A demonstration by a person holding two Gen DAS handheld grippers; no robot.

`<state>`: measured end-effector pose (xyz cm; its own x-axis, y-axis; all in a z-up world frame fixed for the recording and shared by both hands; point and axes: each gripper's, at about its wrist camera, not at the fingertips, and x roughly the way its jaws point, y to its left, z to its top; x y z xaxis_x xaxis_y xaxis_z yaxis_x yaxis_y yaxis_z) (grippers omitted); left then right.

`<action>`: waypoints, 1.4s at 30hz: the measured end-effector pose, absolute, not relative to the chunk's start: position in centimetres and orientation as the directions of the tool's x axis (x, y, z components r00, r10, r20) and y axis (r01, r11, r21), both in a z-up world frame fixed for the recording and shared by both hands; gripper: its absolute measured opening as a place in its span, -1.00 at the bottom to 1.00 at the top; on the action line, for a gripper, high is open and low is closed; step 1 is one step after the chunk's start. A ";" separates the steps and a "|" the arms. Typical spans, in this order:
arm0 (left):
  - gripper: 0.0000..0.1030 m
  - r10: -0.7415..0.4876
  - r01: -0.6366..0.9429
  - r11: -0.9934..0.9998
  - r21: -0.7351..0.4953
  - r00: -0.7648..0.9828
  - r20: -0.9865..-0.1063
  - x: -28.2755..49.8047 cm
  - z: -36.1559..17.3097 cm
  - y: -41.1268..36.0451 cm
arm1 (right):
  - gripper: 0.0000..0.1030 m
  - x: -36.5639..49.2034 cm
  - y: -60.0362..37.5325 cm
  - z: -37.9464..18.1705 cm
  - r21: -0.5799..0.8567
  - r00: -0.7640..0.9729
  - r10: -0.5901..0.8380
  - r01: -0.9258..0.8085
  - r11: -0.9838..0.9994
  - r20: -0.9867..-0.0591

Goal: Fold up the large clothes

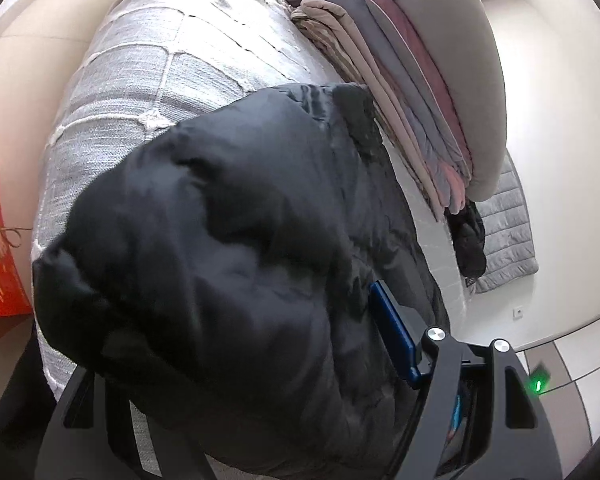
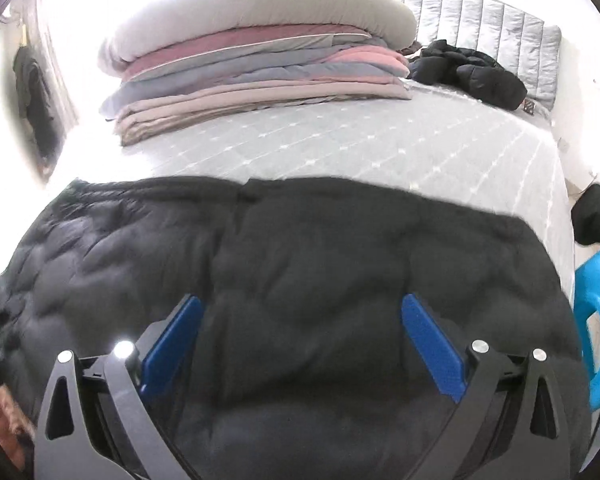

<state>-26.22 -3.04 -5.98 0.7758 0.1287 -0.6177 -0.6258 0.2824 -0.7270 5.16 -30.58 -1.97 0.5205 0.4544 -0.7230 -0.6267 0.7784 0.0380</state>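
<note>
Black padded jacket (image 1: 228, 248) hiding left gripper's (image 1: 260, 344) far finger

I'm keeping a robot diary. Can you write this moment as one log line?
stage: folding black puffer jacket on bed | right gripper: open above jacket | left gripper: jacket bunched between fingers, grip unclear

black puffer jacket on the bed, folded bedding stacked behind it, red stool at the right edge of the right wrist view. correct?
One thing is off: the stool is blue, not red, as the right wrist view shows at its right edge. The rest holds: the black puffer jacket lies on the bed, with the folded bedding stacked behind it.
</note>
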 end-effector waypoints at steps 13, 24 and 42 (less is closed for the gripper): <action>0.33 0.130 -0.620 0.267 -0.737 0.781 -0.610 -26.1 -6.2 -2.9 | 0.89 1.4 -31.2 -3.8 -0.033 0.466 0.399 -0.682 0.731 -0.790; -0.32 0.188 -0.560 0.354 -0.749 0.827 -0.529 -26.0 -3.8 -3.7 | 0.89 0.9 -30.5 -6.7 -0.102 0.453 0.329 -0.700 0.707 -0.829; -0.46 0.037 -0.187 0.954 -0.233 0.848 -0.529 -8.4 12.5 -29.6 | 0.89 13.9 -50.1 -7.1 0.990 -0.100 0.986 -0.039 0.133 -0.137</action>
<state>-8.38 -29.55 12.51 0.8478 0.0370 -0.5290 -0.1871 0.9543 -0.2331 13.87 -50.07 -7.08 -0.0996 0.9856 -0.1368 -0.0391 0.1335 0.9903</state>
